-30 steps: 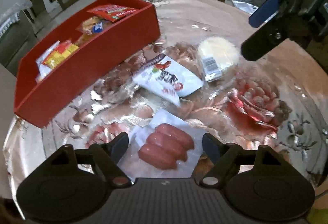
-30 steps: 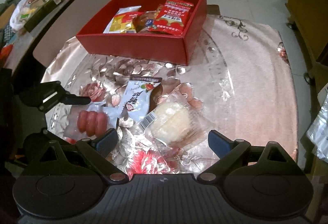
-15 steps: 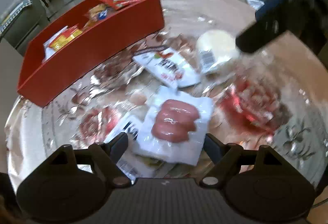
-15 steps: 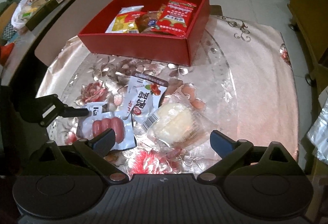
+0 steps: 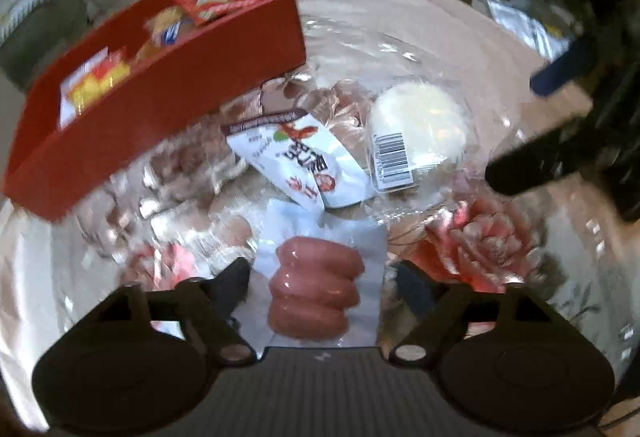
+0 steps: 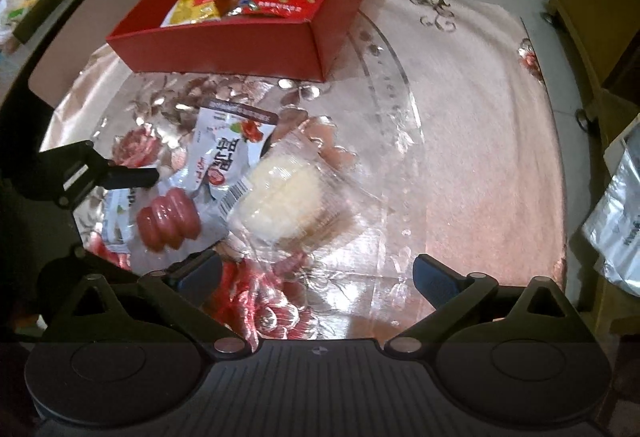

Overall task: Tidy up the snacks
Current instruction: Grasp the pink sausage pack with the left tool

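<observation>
Table (image 6: 460,141): sausage pack (image 5: 316,289) perhaps blurred.

Floral-clothed table (image 6: 460,141) bearing red box (image 6: 224,49), sausage pack (image 6: 168,223), white pouch (image 6: 224,157), bun (image 6: 284,203).

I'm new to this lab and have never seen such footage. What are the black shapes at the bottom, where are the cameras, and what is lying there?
There is no robot: a person holds a two-finger gripper in each hand, each with a fisheye camera looking along its fingers. The black shapes are those grippers. The left gripper is open around a sausage pack, not yet squeezing. The right gripper is open and holds nothing. On the flowered tablecloth also lie a white snack pouch and a wrapped pale bun. The red box already holds several snack packets.
</observation>
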`<state>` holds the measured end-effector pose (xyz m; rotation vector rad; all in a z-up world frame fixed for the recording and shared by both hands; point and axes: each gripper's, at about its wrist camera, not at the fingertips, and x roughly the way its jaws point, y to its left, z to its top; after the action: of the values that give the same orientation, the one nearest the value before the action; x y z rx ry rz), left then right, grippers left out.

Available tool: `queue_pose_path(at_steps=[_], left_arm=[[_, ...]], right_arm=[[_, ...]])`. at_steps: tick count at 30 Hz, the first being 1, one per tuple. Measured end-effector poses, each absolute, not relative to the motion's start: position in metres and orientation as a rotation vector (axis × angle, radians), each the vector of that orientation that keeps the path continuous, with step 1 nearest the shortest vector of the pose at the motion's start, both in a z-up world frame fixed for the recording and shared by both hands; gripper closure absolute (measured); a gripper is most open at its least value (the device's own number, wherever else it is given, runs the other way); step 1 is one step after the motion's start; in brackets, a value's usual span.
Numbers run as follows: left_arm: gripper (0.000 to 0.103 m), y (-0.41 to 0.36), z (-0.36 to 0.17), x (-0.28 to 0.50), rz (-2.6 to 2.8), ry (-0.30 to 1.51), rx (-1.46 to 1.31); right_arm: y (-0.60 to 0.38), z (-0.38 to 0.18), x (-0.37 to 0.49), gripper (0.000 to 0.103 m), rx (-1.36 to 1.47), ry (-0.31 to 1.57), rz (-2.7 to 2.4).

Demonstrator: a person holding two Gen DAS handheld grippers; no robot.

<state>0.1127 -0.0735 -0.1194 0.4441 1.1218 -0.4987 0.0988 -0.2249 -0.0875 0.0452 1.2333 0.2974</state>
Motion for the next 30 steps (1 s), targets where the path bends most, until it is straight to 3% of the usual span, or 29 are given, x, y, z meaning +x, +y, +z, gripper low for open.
queue_pose_path(at_steps=[11,21,30], left_arm=[[0.04,-0.055,-0.095,0.055,-0.393,1.12,0.37],[0.04,-0.038,-0.119,0.018,-0.401,1.219,0.375],[0.039,-0.039,-0.119,0.012,-0.409,1.198,0.392]], right_arm=[[-0.22,-0.127,0.088,0.0,-0.03,1.339,0.28],[-0.199,-0.132,0.07,0.0,-0.175,1.242,0.245],[-0.213,-0.108,0.075,0.0,-0.074,1.19,0.256]])
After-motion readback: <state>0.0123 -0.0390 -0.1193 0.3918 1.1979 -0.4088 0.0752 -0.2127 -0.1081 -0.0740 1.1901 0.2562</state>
